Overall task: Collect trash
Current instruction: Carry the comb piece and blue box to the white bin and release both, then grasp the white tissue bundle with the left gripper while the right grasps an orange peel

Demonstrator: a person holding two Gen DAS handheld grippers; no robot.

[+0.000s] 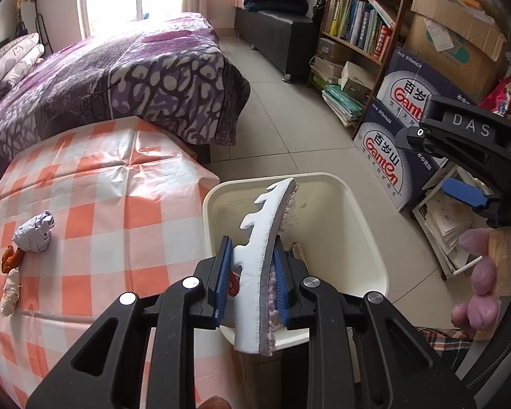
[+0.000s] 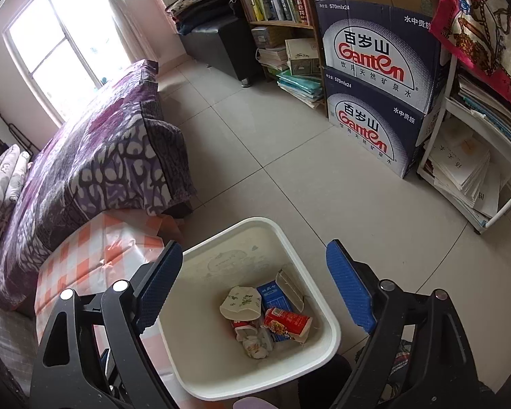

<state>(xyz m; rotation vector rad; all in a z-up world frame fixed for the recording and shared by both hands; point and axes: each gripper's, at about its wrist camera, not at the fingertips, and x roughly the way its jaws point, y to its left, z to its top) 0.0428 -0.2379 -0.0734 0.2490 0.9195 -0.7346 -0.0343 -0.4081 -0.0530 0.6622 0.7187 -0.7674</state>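
Observation:
My left gripper point(image 1: 252, 283) is shut on a jagged strip of white foam mat with a grey and pink fuzzy side point(image 1: 265, 225), held over the cream waste bin point(image 1: 368, 238). My right gripper point(image 2: 255, 293) stands open above the same bin point(image 2: 327, 310), nothing between its blue pads point(image 2: 349, 286). In the bin lie a paper cup point(image 2: 240, 303), a red packet point(image 2: 288, 323), a blue carton point(image 2: 272, 293) and crumpled tissue. On the orange-checked tablecloth point(image 1: 95, 177) sit a crumpled grey paper ball point(image 1: 35, 231), an orange scrap point(image 1: 12, 259) and a whitish scrap point(image 1: 10, 293). The right gripper also shows in the left wrist view at the right edge point(image 1: 466, 177).
A bed with a purple patterned cover point(image 1: 119, 78) stands behind the table. Stacked water cartons point(image 2: 374, 78), a bookshelf point(image 1: 357, 24), a white rack of papers point(image 2: 466, 173) and a black bench point(image 1: 276, 30) line the far and right sides. Tiled floor point(image 2: 272, 156) lies between.

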